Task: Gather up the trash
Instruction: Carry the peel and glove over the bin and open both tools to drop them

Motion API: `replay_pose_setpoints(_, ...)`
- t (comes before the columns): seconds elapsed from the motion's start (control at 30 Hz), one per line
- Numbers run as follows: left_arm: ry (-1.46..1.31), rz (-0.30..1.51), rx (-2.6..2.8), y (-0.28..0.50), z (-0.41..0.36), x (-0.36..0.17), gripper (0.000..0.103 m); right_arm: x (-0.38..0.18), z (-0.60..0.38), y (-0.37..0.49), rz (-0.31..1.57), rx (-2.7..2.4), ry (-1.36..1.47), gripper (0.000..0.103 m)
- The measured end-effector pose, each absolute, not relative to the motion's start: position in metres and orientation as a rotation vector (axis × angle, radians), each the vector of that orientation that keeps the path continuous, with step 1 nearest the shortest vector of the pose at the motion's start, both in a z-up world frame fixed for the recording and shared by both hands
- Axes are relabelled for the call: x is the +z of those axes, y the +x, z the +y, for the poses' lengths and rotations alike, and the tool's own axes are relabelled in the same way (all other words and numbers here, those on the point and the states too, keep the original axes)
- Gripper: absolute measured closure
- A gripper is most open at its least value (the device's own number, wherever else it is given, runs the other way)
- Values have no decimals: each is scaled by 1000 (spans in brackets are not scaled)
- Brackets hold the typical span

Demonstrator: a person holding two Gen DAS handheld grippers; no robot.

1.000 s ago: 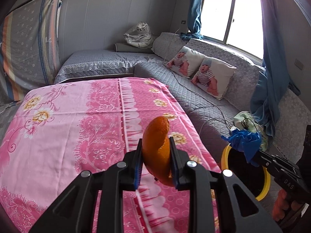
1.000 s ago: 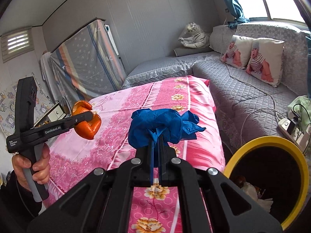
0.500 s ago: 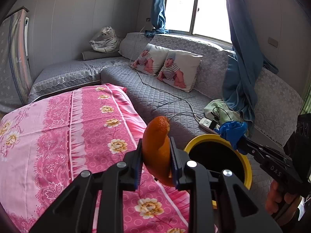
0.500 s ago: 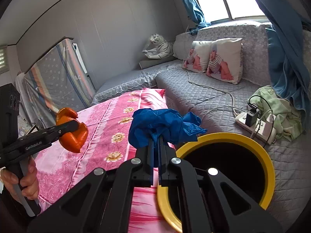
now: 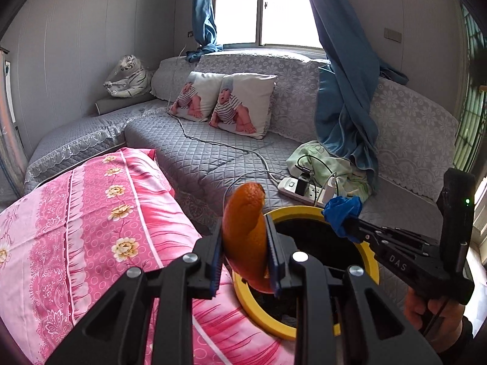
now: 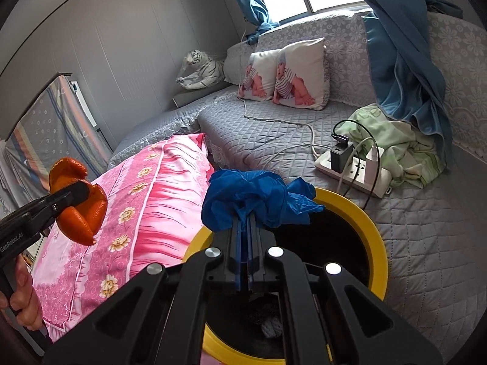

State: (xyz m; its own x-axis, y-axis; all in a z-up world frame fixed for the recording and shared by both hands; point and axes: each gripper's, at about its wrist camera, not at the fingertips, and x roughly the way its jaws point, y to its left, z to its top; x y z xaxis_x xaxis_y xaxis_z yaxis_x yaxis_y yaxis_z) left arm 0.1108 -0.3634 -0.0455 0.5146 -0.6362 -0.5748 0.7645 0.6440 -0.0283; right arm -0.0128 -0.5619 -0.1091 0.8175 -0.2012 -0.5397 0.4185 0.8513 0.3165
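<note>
Delivery step: left gripper [image 5: 245, 255] clamps peel [image 5: 245, 237], right gripper [image 6: 243, 237] pinches glove [image 6: 252, 197], both above the bin [image 6: 377, 231]; release needed next.

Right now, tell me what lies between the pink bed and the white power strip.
The yellow-rimmed bin stands between the pink bed and the power strip. The right wrist view shows it best, with the blue glove held over it.

Left wrist view looking down along its fingers, close above the yellow bin [image 5: 373, 269], right wrist view angling down over that bin [image 6: 380, 243], both sharing the far grey sofa [image 5: 213, 155] and pink bedspread [image 5: 91, 213].
</note>
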Motion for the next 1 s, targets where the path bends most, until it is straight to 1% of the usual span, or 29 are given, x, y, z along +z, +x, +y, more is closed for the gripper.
replay_pose_setpoints(0.33,268,631,-894,106,-402,-71,80,-140,-589,-14,591,-391,520,101)
replay_pose_setpoints(0.7,181,833,-932,142,-420,-111,76,-162,-606,-7,654,-424,569,100)
replay_pose_setpoints(0.8,163,853,-931,147,-417,-115,68,-163,-608,-7,664,-421,579,100)
replay_pose_setpoints(0.83,151,857,-927,149,-416,-114,63,-163,-608,-7,664,-425,583,100)
replay_pose_setpoints(0.87,137,864,-931,151,-415,-114,54,-163,-609,-7,667,-430,584,100)
replay_pose_setpoints(0.9,123,866,-929,153,-413,-113,50,-163,-609,-7,671,-433,583,99)
replay_pose_setpoints(0.93,107,864,-928,154,-410,-111,48,-163,-610,-6,677,-437,584,99)
replay_pose_setpoints(1.0,102,851,-923,154,-406,-107,47,-162,-610,-6,689,-445,586,99)
